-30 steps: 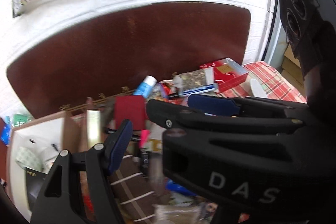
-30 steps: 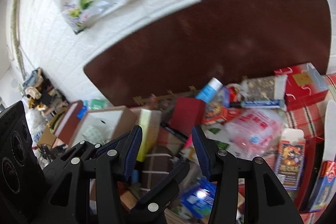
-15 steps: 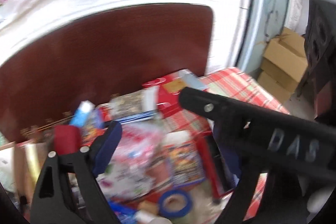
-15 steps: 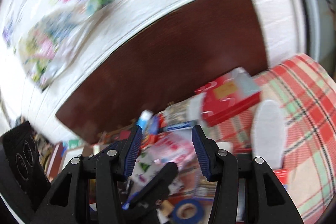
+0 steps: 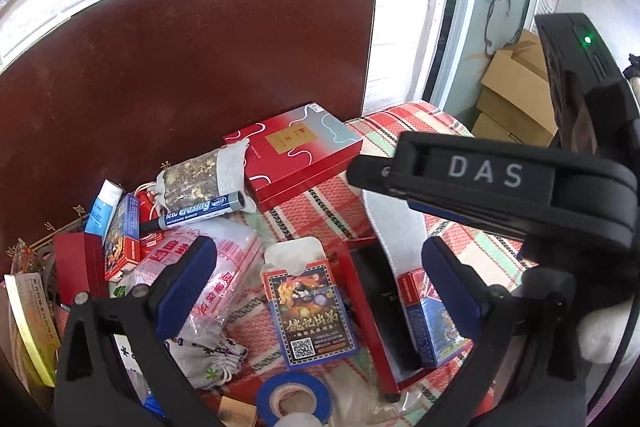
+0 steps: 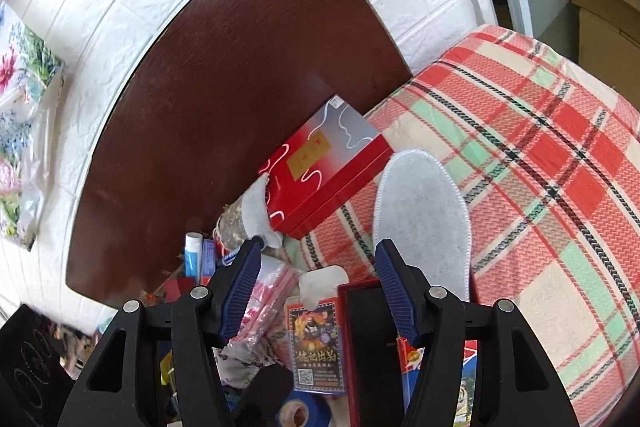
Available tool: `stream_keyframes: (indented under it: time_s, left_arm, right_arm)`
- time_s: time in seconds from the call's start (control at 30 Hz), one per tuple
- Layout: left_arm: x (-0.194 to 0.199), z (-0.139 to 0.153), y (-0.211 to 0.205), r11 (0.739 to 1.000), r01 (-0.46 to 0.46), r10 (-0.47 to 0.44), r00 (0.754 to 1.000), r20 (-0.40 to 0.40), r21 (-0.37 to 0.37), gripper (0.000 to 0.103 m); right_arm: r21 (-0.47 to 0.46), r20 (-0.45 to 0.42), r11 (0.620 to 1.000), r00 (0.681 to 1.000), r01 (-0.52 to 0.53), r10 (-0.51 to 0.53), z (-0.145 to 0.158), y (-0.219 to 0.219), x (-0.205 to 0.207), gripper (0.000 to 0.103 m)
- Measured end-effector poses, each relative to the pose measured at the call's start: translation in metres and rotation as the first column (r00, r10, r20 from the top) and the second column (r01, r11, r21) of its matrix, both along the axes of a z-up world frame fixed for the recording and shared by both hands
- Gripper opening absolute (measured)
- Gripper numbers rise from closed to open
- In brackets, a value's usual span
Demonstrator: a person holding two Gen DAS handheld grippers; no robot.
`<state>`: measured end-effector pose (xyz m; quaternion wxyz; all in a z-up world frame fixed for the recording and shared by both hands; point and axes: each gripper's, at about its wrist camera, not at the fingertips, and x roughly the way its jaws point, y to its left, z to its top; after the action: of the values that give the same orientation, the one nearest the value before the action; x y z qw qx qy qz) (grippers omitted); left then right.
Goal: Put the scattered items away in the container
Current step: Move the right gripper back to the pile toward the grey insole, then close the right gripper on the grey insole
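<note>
Now both claws widening w/ nothing between them: left claw (image 5: 320, 275) over card box (image 5: 310, 311), right claw (image 6: 316, 291) over red tray (image 6: 368, 339), mid plaid bed (image 6: 540, 187), w/ insole (image 6: 420, 211) beside.

Card pack (image 5: 310, 311) lies on the checked cloth (image 5: 400, 131), centre. Open tray (image 5: 366, 311) just right of it, w/ a second card box (image 5: 430, 323) inside. Insole (image 5: 394, 227) runs behind the tray, one end over it. Flat gift box (image 5: 294, 155) further back (against the headboard (image 5: 180, 67)); marker (image 5: 200, 209) left of it, tape roll (image 5: 294, 397) nearest, in front of the pack.
</note>
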<state>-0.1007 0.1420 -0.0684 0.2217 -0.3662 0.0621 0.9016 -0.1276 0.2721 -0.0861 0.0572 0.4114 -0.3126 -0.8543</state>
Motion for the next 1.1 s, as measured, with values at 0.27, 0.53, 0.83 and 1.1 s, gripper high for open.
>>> stream_keyframes:
  time_s: [0.27,0.53,0.83,1.1]
  left_arm:
    - [-0.001,-0.005,0.0,1.0,0.006,-0.006,1.0,0.013,-0.001,0.102]
    - [-0.002,-0.007,0.001,1.0,0.004,-0.004,1.0,0.021,0.003,0.102]
    - [-0.003,-0.009,0.002,1.0,0.001,-0.001,1.0,0.031,0.004,0.102]
    - [-0.004,-0.012,0.003,1.0,0.011,-0.011,0.999,0.044,0.016,0.102]
  right_arm:
    - [0.013,0.013,1.0,1.0,0.012,-0.012,-0.003,-0.001,-0.001,0.062]
    - [0.017,0.019,1.0,1.0,0.019,-0.019,-0.005,0.0,-0.002,0.062]
    - [0.018,0.032,1.0,0.999,0.022,-0.023,-0.008,0.002,-0.003,0.062]
    - [0.021,0.037,0.999,0.999,0.024,-0.025,-0.008,0.004,-0.003,0.062]
